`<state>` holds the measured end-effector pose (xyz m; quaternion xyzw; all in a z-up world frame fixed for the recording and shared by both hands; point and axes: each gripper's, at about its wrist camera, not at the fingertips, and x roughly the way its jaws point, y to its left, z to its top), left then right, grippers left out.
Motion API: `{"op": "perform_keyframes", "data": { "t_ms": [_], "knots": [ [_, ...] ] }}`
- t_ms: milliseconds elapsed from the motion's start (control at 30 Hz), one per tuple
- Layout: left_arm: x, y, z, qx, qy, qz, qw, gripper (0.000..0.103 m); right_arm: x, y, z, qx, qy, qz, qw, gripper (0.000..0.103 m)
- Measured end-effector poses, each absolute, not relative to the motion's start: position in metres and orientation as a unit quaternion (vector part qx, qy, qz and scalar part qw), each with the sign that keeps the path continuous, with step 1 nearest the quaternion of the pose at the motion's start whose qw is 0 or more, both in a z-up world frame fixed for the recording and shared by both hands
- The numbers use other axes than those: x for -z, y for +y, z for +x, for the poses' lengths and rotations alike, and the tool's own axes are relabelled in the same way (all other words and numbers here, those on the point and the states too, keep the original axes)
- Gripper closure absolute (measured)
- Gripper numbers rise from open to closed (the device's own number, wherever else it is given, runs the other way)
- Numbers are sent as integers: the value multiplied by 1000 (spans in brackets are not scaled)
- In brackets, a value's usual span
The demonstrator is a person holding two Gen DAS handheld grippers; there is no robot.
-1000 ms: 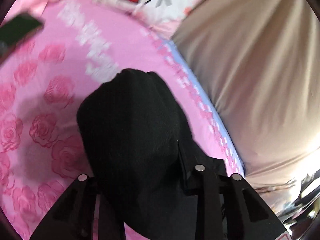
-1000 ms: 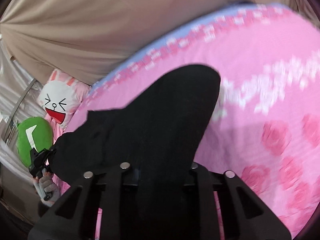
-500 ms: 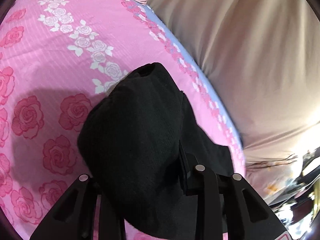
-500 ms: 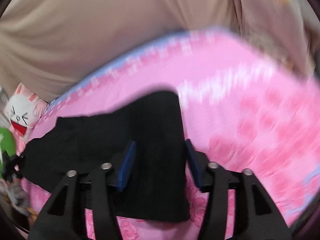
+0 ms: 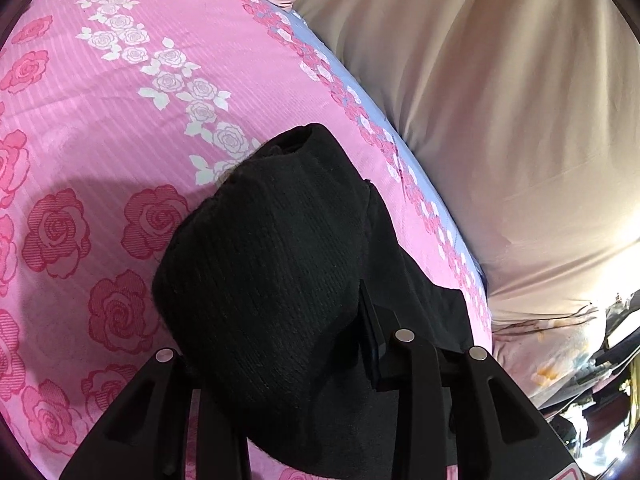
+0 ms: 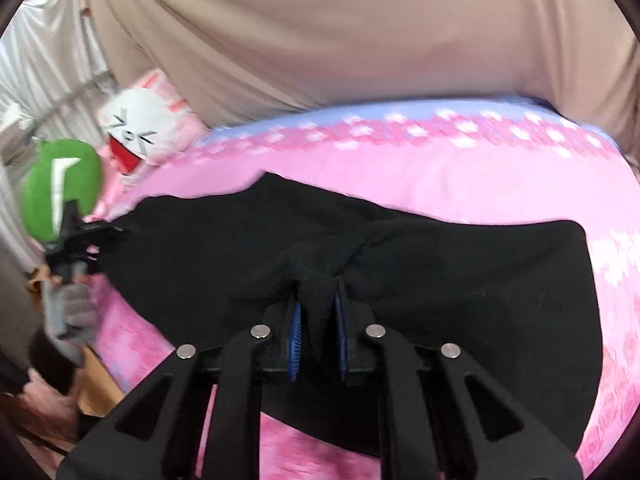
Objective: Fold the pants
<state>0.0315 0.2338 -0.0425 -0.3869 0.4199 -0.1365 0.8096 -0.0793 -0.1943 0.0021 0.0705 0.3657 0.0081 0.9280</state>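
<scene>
The black pants (image 6: 460, 280) lie spread across the pink rose bedsheet (image 6: 400, 184). My right gripper (image 6: 316, 312) is closing, its blue pads pinching a raised fold near the pants' middle. At the far left of the right wrist view, a gloved hand (image 6: 72, 312) holds my left gripper (image 6: 80, 236) at the pants' end. In the left wrist view a thick bunch of the pants (image 5: 272, 248) sits between the fingers of the left gripper (image 5: 280, 320) and drapes over them. Those jaws are easing open but still press the cloth. The left fingertip is hidden.
A beige curtain (image 6: 360, 32) hangs along the bed's far side. A white bunny-face pillow (image 6: 140, 128) and a green plush (image 6: 60, 188) sit at the bed's left end. Pink sheet (image 5: 120, 120) lies bare to the left of the left gripper.
The right gripper let go of the pants, opened wide, shifted, and closed again on a fold at their middle. The left gripper sank toward the bed with its bunch, then stayed put.
</scene>
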Motion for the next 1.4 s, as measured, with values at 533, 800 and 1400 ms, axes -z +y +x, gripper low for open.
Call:
{"op": "perform_keyframes", "data": {
  "t_ms": [533,800,1400],
  "knots": [
    [-136,115,-7,260,313,-204,891,80,-41,-233,-149,54,276,146,948,24],
    [-168,-48,-40,420,307,-131,844,38,-36,-264,-187,77,246,193,947,22],
    [-63,42,-46,227,380,-119,889,36,5,-281,-101,58,310,276,908,24]
  ]
}}
